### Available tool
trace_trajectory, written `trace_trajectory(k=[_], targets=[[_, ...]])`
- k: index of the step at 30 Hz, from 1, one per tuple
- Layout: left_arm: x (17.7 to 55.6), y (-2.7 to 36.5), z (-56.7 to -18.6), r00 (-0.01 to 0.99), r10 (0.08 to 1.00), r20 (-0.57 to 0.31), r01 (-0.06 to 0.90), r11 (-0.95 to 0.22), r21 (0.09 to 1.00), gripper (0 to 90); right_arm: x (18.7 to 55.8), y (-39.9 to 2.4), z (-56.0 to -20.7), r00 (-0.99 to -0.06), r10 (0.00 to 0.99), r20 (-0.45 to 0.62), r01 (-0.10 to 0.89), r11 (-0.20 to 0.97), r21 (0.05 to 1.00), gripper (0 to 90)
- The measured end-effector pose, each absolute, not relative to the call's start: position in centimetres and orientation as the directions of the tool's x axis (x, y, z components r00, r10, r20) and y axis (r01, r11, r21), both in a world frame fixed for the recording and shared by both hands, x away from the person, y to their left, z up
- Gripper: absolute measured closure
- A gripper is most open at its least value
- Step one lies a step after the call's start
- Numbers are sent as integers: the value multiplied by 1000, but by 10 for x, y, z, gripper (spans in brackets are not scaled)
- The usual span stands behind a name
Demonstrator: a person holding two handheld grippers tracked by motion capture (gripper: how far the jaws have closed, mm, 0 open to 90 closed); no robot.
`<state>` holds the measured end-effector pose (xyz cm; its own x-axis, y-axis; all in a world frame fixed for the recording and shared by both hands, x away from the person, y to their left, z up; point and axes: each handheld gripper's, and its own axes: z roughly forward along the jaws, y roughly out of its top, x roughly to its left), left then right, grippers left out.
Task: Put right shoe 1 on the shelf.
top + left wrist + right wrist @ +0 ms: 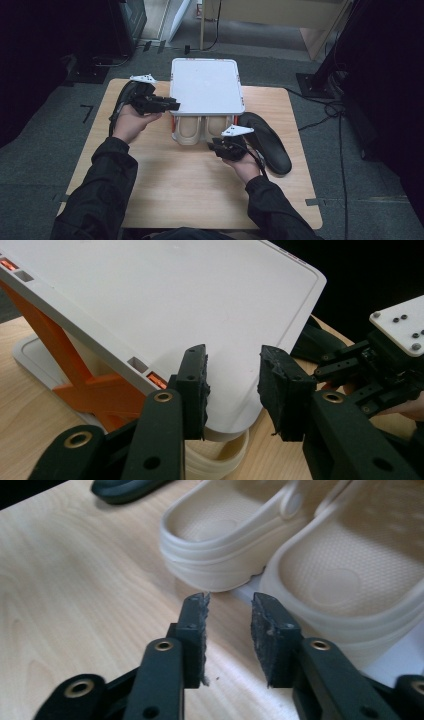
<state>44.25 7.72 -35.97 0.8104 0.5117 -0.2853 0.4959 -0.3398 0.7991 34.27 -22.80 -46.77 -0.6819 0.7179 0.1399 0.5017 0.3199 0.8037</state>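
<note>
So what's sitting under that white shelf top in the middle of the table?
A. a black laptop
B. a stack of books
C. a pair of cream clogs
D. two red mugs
C: the heels of two cream clogs stick out side by side from under the white shelf top.

We see a black slipper [266, 142] lying at about four o'clock on the wooden tabletop [190, 185], and another black slipper [125, 97] at about ten o'clock.

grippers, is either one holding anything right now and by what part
Nothing is held. The left gripper has open jaws by the white rack's corner; the right gripper has open jaws in front of the beige clogs.
</note>
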Motion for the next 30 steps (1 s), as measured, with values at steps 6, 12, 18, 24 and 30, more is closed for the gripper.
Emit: trace_trajectory(k=[6, 12, 18, 24, 30], targets=[[437, 80, -355, 806, 531, -262, 489, -346, 801, 584, 335, -231, -464, -704, 689, 174, 503, 309, 807, 634], [432, 89, -355, 795, 547, -261, 491, -329, 807, 573, 327, -236, -462, -727, 664, 176, 494, 327, 805, 614], [426, 101, -355, 779, 574, -253, 491, -307, 815, 550, 322, -243, -460, -735, 653, 184, 490, 324, 809, 587], [423, 114, -357, 759, 602, -248, 498, -293, 816, 534, 319, -248, -459, -741, 645, 187, 490, 328, 808, 569], [420, 122, -363, 747, 619, -242, 505, -291, 813, 526, 319, -251, -458, -747, 637, 191, 490, 334, 805, 568]])
